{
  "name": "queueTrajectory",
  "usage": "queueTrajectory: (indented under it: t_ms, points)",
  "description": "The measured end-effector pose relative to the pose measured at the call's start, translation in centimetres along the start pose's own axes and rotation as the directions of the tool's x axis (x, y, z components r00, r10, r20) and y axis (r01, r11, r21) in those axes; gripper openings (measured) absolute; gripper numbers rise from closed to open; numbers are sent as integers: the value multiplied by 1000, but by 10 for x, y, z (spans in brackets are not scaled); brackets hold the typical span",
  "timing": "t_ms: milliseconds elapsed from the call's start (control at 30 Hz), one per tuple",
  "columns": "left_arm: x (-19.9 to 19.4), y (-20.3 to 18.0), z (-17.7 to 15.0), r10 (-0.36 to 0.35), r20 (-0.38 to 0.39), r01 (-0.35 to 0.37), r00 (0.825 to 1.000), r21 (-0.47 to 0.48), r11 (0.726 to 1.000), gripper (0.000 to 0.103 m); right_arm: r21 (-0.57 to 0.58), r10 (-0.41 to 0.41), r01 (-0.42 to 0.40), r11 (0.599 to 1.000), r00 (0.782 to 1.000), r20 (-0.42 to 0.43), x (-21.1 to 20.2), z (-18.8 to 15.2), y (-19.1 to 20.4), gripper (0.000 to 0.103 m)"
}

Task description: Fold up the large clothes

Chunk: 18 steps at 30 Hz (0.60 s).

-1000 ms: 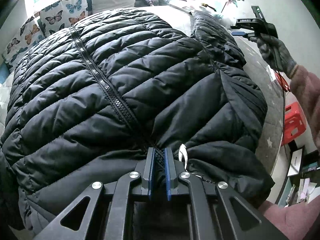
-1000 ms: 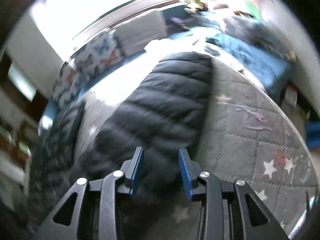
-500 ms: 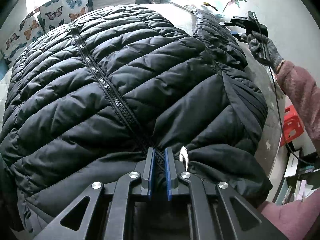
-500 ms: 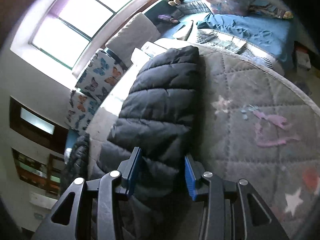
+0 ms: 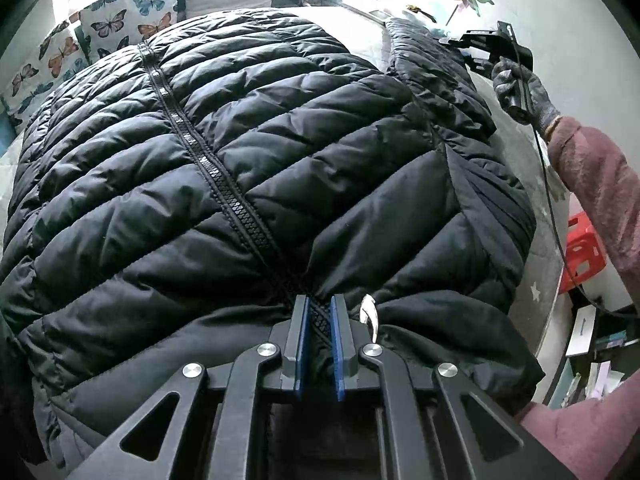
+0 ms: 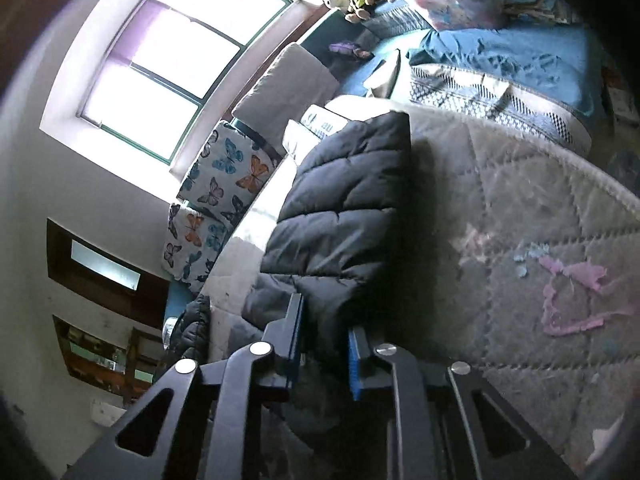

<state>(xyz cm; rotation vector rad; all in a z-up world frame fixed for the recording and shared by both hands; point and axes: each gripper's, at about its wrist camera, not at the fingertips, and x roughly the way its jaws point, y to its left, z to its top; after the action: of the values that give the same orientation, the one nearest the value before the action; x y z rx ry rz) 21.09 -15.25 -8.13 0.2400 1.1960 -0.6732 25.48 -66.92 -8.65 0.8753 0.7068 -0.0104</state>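
Left hand-held gripper (image 5: 319,312) pinching the black puffer jacket (image 5: 248,168) at its zipper (image 5: 224,184), right hand-held gripper (image 6: 322,322) closing on the sleeve (image 6: 340,216), quilted bed (image 6: 520,200) showing beside it.

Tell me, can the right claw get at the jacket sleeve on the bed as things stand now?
Probably yes. The right claw is already at the sleeve, its jaws closing with the black fabric between them, and nothing lies in the way on the bed.

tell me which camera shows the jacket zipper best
The left wrist view: the zipper runs across the black jacket into the left hand-held gripper, shut on it. The right wrist view shows only a sleeve, no zipper.
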Motion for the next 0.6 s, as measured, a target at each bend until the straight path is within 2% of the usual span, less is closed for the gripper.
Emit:
queueTrajectory:
  t_ms: [200,333,467,600]
  points:
    - [0,1,0,-2,3,2,1000,-12,1000,14,-49,0,3,999,999,50,-16,4,26,14]
    - [-1,2,-2,-1,8,1,1000,-13,1000,15,-139,3,9,990,996,85,-32,2,60,14]
    - [-2,1,-4,0,14,0,1000,-19,1000,15,-260,38,-9,966,994,105,-51,-7,106,13]
    - [-4,1,-6,1,22,-1,1000,-24,1000,15,-388,85,-42,921,992,95,-69,-29,157,13]
